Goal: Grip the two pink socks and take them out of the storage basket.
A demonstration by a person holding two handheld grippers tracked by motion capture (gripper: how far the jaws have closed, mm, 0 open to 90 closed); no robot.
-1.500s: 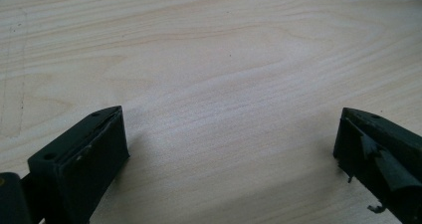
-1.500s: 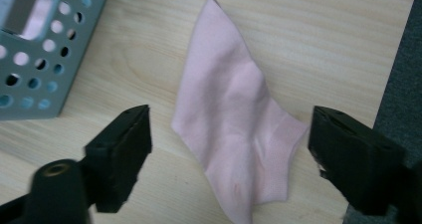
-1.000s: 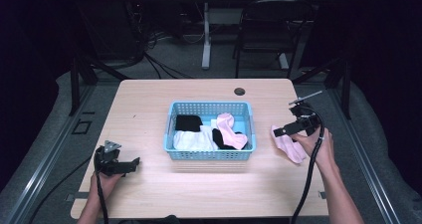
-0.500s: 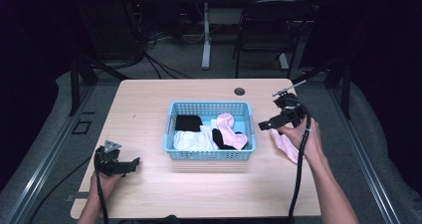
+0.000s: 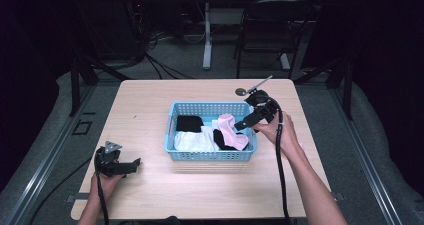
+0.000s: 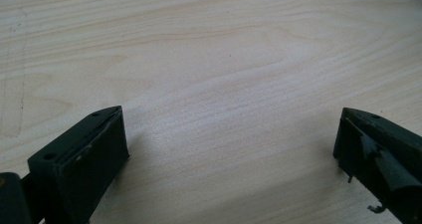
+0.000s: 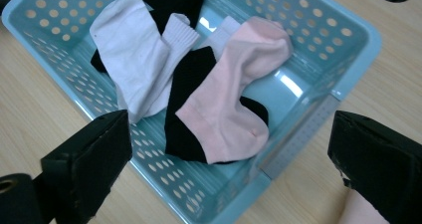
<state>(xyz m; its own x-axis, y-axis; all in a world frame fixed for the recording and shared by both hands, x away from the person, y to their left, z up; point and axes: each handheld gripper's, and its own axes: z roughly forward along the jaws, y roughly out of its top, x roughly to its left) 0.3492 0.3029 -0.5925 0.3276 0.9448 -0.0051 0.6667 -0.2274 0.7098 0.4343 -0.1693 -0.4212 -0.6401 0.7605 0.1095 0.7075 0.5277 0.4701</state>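
Note:
A light blue perforated basket (image 5: pixel 172 152) stands mid-table and holds black, white and pink socks. My right gripper (image 5: pixel 241 125) hovers open over its right end, nothing between the jaws. In the right gripper view, that gripper (image 7: pixel 229 134) looks down on a pink sock (image 7: pixel 234 99) lying across a black sock (image 7: pixel 186 109), with a white sock (image 7: pixel 134 50) to their left inside the basket (image 7: pixel 343 35). My left gripper (image 5: pixel 134 164) rests open and empty on the table near the front left; the left gripper view has its jaws (image 6: pixel 229 124) wide apart over bare wood.
A small dark round disc (image 5: pixel 240 91) lies on the table behind the basket. A bit of pink cloth (image 7: pixel 358 211) lies on the wood by my right jaw, outside the basket. The table's edges are near on all sides; a chair stands beyond the far edge.
My right gripper has moved left and away from the pink sock on the table's right side to above the basket's right end. The left gripper has stayed put.

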